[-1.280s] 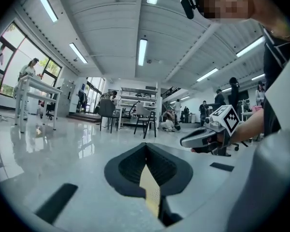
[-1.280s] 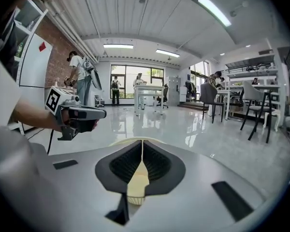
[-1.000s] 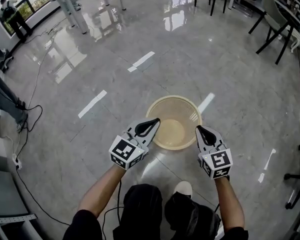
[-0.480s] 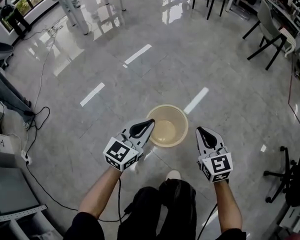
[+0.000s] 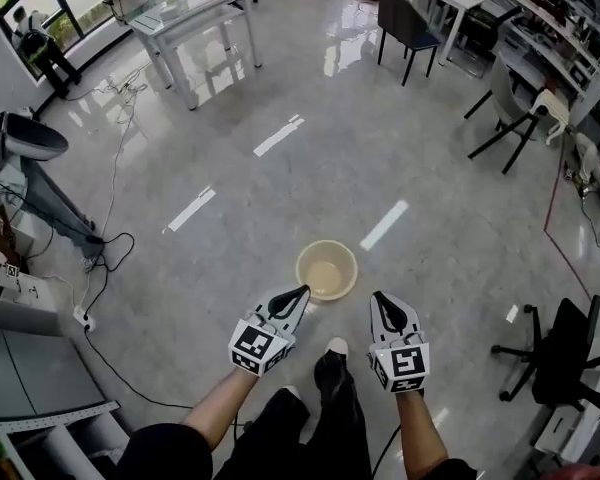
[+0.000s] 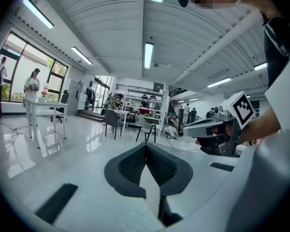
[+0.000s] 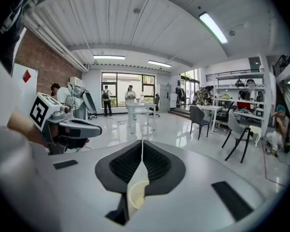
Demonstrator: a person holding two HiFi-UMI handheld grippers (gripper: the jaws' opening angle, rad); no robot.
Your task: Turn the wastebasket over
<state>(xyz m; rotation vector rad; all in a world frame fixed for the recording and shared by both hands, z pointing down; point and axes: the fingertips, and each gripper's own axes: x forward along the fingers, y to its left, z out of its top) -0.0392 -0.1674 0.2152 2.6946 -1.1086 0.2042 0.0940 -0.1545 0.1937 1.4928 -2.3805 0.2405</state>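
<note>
The wastebasket (image 5: 327, 269) is a pale beige round tub standing open side up on the grey tiled floor. Both grippers hang well above it and nearer to me, clear of its rim. My left gripper (image 5: 302, 293) is shut with nothing between its pads. My right gripper (image 5: 378, 297) is shut and empty too. In the right gripper view a slice of the wastebasket (image 7: 136, 195) shows below the closed jaws of the right gripper (image 7: 142, 142), and the left gripper (image 7: 73, 127) sits at the left. The left gripper view has the left gripper (image 6: 146, 146) pointing across the room.
My legs and shoes (image 5: 331, 366) stand just behind the basket. A glass table (image 5: 185, 4) and chairs (image 5: 407, 24) are at the back. An office chair (image 5: 564, 350) is at the right, cables (image 5: 100, 258) at the left. White tape strips (image 5: 383, 225) mark the floor.
Both grippers have risen high above the basket, staying shut. The head view has lifted as well, so the basket looks smaller; it stays upright in place.
</note>
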